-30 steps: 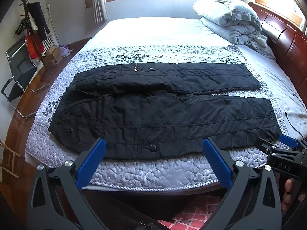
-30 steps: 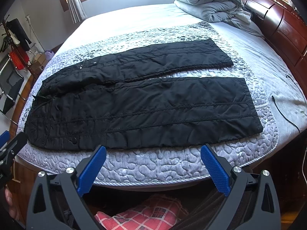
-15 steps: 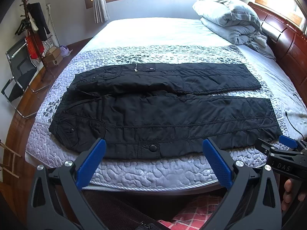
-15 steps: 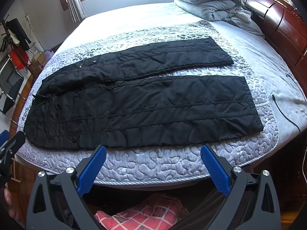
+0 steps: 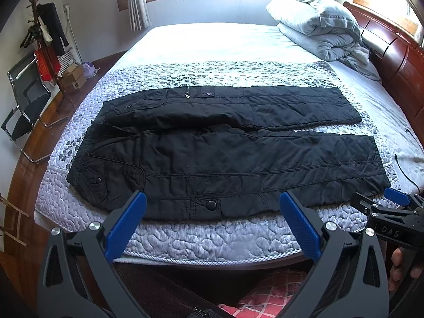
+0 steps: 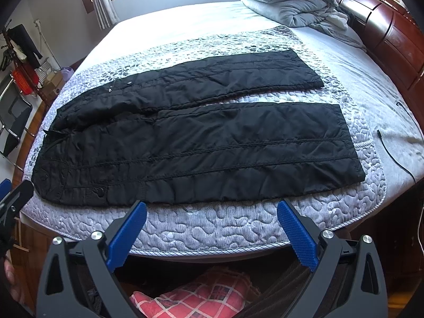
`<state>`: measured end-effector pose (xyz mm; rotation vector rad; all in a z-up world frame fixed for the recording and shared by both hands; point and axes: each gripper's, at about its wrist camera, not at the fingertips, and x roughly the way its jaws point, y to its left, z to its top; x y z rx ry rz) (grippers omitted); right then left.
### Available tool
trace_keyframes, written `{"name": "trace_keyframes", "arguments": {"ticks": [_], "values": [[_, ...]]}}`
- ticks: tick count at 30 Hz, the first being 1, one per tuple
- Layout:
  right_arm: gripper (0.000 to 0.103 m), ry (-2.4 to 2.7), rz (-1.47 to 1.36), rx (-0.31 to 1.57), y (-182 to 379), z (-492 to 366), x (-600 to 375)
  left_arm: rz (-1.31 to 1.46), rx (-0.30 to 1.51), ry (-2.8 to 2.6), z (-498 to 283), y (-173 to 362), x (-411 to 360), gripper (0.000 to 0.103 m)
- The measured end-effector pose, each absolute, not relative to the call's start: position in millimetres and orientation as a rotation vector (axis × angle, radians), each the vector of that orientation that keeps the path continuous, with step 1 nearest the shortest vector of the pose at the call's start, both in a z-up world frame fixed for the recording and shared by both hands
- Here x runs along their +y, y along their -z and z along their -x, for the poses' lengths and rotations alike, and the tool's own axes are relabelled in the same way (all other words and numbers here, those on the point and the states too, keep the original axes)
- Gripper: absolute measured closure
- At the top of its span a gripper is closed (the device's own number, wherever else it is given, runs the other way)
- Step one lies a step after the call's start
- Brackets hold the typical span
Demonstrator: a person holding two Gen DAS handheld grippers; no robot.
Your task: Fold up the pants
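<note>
Black quilted pants [image 5: 225,153] lie flat on the bed, waist at the left, both legs spread apart and running to the right; they also show in the right wrist view [image 6: 201,137]. My left gripper [image 5: 212,225] is open and empty, just short of the near edge of the pants by the waist pocket. My right gripper [image 6: 212,228] is open and empty, over the bed's front edge below the near leg. The right gripper also shows at the right edge of the left wrist view [image 5: 384,212].
The quilted grey bedspread [image 5: 212,241] covers the bed. A folded grey duvet [image 5: 318,26] lies at the far right by the wooden headboard [image 5: 397,61]. A black cable [image 6: 392,151] lies right of the cuffs. A chair [image 5: 23,111] and coat rack stand at the left.
Both grippers have crept slightly forward toward the bed edge. The pants have not moved.
</note>
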<state>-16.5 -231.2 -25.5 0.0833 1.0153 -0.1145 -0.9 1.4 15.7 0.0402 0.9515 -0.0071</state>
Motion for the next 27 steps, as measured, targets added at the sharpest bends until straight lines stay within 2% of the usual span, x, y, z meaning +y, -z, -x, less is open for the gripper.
{"name": "trace_keyframes", "arguments": {"ticks": [27], "values": [[0.004, 0.124, -0.092, 1.074, 44.9, -6.0, -237.4, -0.057, 0.998, 0.000, -26.4, -0.4, -3.6, 0.003]]}}
